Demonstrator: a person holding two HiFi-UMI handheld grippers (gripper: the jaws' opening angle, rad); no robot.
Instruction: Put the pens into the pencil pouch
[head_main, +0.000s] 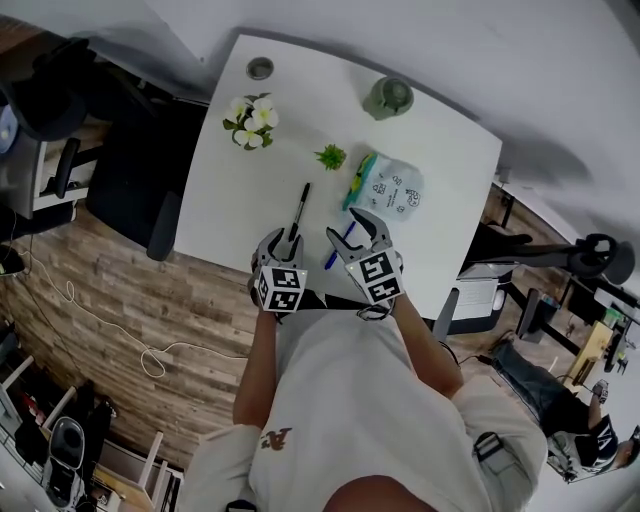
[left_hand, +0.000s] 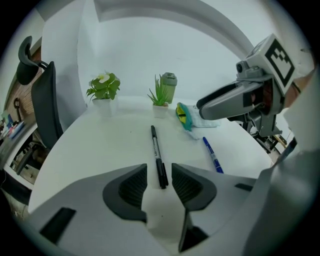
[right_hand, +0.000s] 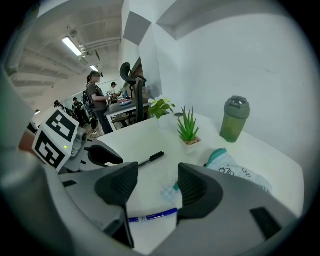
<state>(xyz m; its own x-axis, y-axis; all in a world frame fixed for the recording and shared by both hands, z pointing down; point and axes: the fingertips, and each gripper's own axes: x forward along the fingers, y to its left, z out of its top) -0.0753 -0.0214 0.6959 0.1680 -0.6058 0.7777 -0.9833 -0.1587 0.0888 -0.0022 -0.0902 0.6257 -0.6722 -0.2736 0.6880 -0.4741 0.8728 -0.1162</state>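
A white table (head_main: 440, 150) has two pens and a pencil pouch (head_main: 390, 185) on it. The pouch is pale with a green edge. It lies flat toward the right edge of the table, just past the pens.

The black pen (left_hand: 156, 150) lies near the edge closest to the person and points in toward the middle of the table. The left gripper (left_hand: 159, 180) is down at the near end of this pen. Its jaws are a little apart. The end of the pen sits in the gap between them, and there is a thin space on each side, so they do not pinch it.

The blue pen (right_hand: 152, 216) lies just right of the black one, between it and the pouch. The right gripper (right_hand: 157, 187) is over it with its jaws spread wide. The blue pen lies across the gap, low down near the base of the jaws, and the pads do not touch it.
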